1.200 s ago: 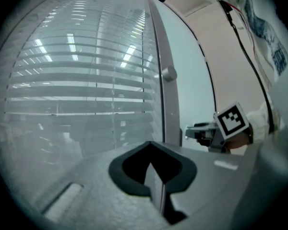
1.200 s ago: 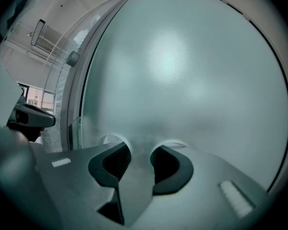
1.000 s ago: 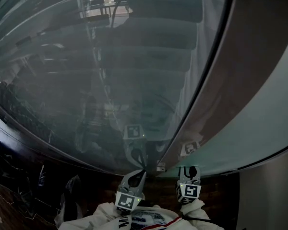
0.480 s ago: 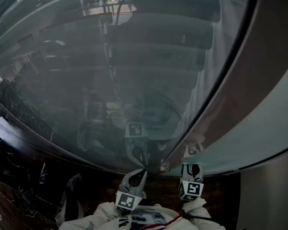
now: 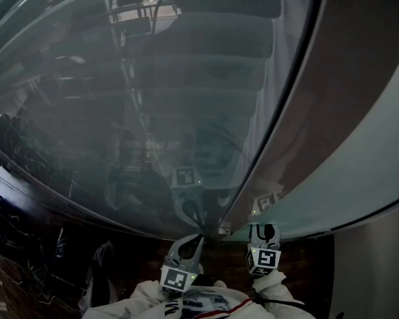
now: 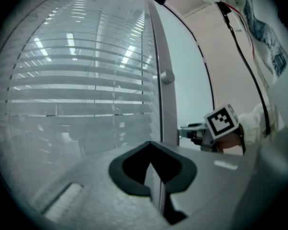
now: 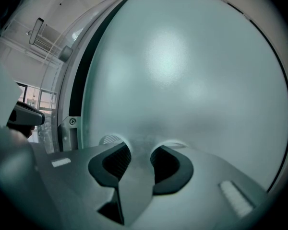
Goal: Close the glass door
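Observation:
A clear glass pane point(image 5: 153, 111) with blinds behind it point(image 6: 77, 80) fills the left of the head view. A brown-grey upright frame point(image 5: 279, 145) divides it from a frosted glass panel point(image 5: 359, 151). My left gripper point(image 5: 198, 236) is shut and empty, its tip at the clear pane's lower edge beside the frame point(image 6: 165, 104). My right gripper point(image 5: 263, 232) stands open against the frosted panel point(image 7: 182, 71). Only frosted glass shows between its pads in the right gripper view point(image 7: 140, 158). In the left gripper view its own jaws point(image 6: 156, 176) meet with no gap.
A small round knob point(image 6: 167, 76) sits on the frame above the left gripper. A dark slot point(image 7: 81, 80) and a screw point(image 7: 73, 121) run beside the frosted panel. The person's white sleeves point(image 5: 186, 304) are at the bottom, over dark floor.
The head view swayed slightly sideways and back. Both grippers hold the same spots against the glass, and their jaws look unchanged.

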`<state>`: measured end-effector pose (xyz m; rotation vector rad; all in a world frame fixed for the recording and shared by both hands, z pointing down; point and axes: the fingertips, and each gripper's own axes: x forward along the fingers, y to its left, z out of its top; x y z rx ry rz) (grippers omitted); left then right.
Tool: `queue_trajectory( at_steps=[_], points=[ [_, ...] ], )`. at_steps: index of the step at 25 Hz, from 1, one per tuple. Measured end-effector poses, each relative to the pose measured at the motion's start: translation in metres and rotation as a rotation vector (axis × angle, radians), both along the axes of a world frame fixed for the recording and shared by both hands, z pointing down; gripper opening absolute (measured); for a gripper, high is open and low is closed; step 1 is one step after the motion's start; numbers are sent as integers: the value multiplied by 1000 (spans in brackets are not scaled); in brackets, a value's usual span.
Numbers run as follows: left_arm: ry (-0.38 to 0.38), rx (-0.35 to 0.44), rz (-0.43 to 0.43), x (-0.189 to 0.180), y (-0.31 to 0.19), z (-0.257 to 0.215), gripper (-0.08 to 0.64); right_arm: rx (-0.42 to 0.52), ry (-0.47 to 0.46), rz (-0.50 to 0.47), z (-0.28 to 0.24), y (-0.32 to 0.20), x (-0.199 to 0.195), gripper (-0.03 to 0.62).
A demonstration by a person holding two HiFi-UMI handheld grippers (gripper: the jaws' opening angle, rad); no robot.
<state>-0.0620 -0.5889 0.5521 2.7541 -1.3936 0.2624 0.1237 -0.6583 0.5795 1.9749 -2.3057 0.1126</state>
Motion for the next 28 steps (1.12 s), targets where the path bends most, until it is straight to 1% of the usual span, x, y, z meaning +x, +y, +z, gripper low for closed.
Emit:
queue_trajectory(
  at_steps=[5, 10, 16, 20, 25, 28],
  points=[
    [-5, -7, -4, 1, 9, 8, 2, -10, -5, -8, 7, 0, -2, 126],
    [-4, 11, -18, -4, 23, 2, 2, -26, -5, -10, 10, 7, -6, 127],
    [-12, 15, -79, -5, 24, -7, 2, -44, 14, 28, 8, -5, -1, 129],
    [-22, 12, -119, -5, 36, -13, 2, -48, 55, 65, 5, -1, 0, 144],
    [-23, 25, -157, -1, 53, -18, 2, -39, 50, 23, 0, 11, 1, 163],
    [-21, 25, -172, 5, 68, -21, 2, -36, 41, -14, -5, 27, 2, 153]
  ],
)
